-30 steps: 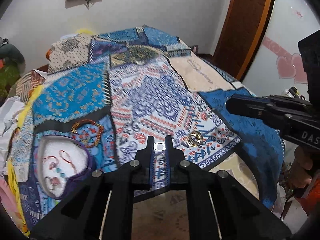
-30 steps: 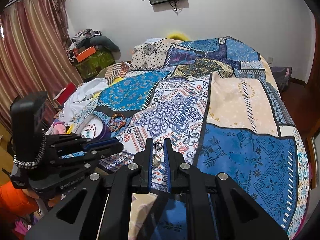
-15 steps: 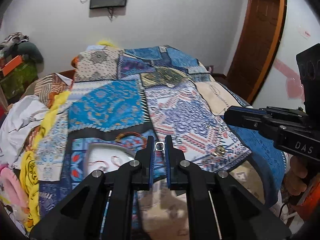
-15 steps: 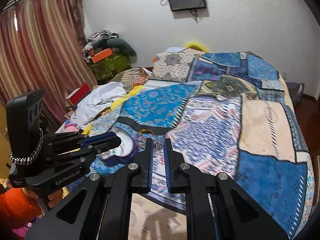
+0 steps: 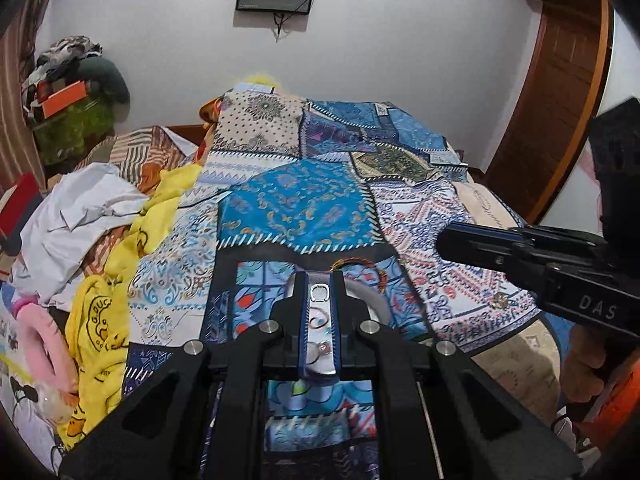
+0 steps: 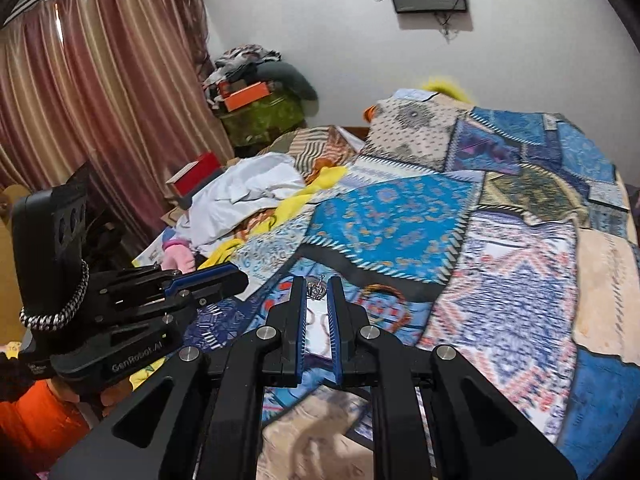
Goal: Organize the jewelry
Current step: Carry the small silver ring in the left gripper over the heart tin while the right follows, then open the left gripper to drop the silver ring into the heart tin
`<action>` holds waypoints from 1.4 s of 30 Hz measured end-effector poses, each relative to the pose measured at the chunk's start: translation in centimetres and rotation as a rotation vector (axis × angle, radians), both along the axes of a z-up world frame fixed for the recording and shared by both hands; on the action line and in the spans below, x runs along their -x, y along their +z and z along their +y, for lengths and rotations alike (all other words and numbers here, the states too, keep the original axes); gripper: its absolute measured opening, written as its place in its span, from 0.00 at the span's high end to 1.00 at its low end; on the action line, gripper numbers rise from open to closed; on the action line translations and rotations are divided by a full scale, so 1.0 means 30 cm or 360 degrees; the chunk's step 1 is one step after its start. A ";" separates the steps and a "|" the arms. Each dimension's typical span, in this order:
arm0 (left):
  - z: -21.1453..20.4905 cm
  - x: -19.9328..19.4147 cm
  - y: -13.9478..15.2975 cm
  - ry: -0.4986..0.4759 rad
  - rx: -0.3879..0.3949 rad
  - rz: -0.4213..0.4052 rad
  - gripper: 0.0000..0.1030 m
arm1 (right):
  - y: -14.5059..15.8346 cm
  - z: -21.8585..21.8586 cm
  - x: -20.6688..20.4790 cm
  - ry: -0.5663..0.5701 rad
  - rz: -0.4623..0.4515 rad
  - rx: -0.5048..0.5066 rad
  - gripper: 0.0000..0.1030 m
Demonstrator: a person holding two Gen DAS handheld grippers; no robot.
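Note:
In the left wrist view my left gripper (image 5: 319, 282) is shut on a small silver ring (image 5: 320, 293). It hangs over a white heart-shaped dish (image 5: 370, 300) with a purple rim that holds red and beaded pieces. My right gripper (image 6: 316, 285) is shut on a small silver crown-shaped piece (image 6: 317, 291), also above the white dish (image 6: 318, 322). Each gripper shows in the other's view: the right gripper (image 5: 442, 240) at the right, the left gripper (image 6: 238, 280) at the left. An orange bangle (image 5: 362, 263) lies on the bedspread just beyond the dish. A gold piece (image 5: 499, 300) lies farther right.
The dish sits on a bed with a blue patchwork bedspread (image 5: 296, 204). A heap of white, yellow and pink clothes (image 5: 92, 216) lies along its left side. A curtain (image 6: 92, 112) hangs at the left, a wooden door (image 5: 560, 92) stands at the right. A person's hand (image 5: 580, 364) holds the right gripper.
Both grippers have travelled left across the bed, still shut on their silver pieces. The white dish has gone from the left of the left gripper to under both sets of fingers.

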State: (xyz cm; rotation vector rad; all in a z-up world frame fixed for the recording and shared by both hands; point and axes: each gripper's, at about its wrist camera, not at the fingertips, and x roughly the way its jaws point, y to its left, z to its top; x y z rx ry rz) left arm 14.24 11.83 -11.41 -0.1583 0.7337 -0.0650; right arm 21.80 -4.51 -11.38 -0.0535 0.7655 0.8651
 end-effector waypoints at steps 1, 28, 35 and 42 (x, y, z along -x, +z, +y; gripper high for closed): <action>0.006 0.000 -0.011 -0.0004 0.0004 0.0011 0.92 | -0.008 0.020 -0.005 0.0013 0.0011 0.0008 0.91; 0.003 -0.080 -0.188 -0.0093 0.0060 0.0176 0.92 | -0.205 0.231 -0.129 0.0123 0.0251 0.0287 0.91; 0.004 -0.075 -0.189 -0.0078 0.0059 0.0190 0.91 | -0.196 0.215 -0.137 0.0094 0.0269 0.0300 0.79; 0.000 -0.059 -0.166 -0.0052 0.0041 0.0171 0.73 | -0.142 0.169 -0.120 0.0067 0.0236 0.0241 0.66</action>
